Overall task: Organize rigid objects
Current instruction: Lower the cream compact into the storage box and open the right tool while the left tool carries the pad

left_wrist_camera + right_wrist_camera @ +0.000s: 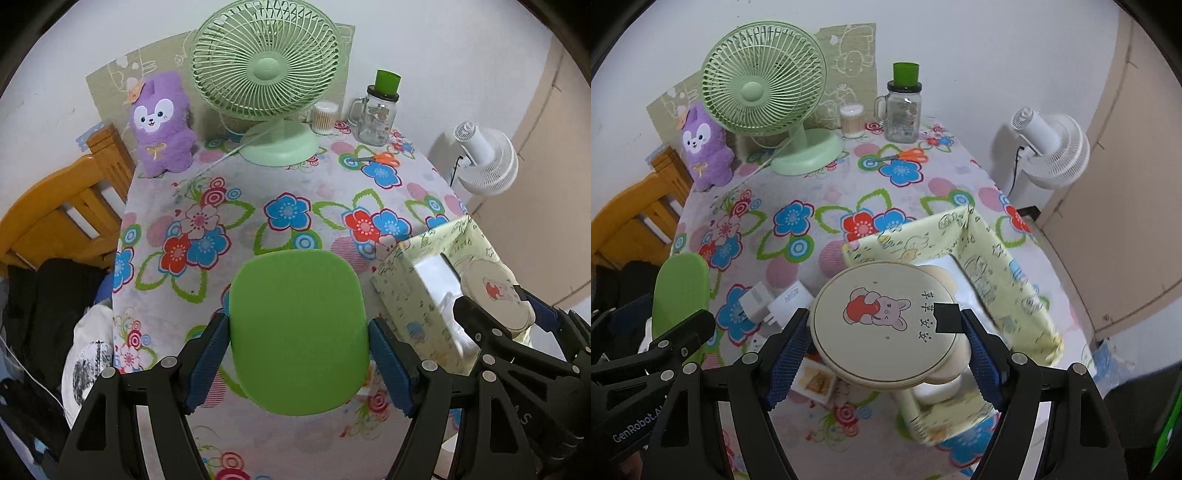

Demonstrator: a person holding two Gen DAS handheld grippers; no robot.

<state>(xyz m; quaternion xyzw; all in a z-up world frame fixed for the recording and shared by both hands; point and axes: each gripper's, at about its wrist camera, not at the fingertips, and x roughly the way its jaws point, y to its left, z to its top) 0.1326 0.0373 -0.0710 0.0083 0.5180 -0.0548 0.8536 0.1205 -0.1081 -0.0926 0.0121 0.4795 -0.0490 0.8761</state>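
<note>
Left gripper (299, 363) clamps a green rounded-square object (297, 328) by its two sides, blue pads (208, 360) pressed on both edges, held above the near part of the floral tablecloth (258, 206). To the right, the right gripper (498, 314) grips a round cream case (493, 291) (rabbit print on top) over a pale yellow fabric bin (417, 295). Far edge of the table: purple plush (162, 127) at left, green desk fan (267, 77) centre, cotton swab tub (325, 118), glass mug jar (375, 118) with a green cup (387, 81) on top. Orange scissors (380, 158) lie just in front of the jar. White fan (484, 158) stands off the table at right, wooden chair (62, 206) at left.
</note>
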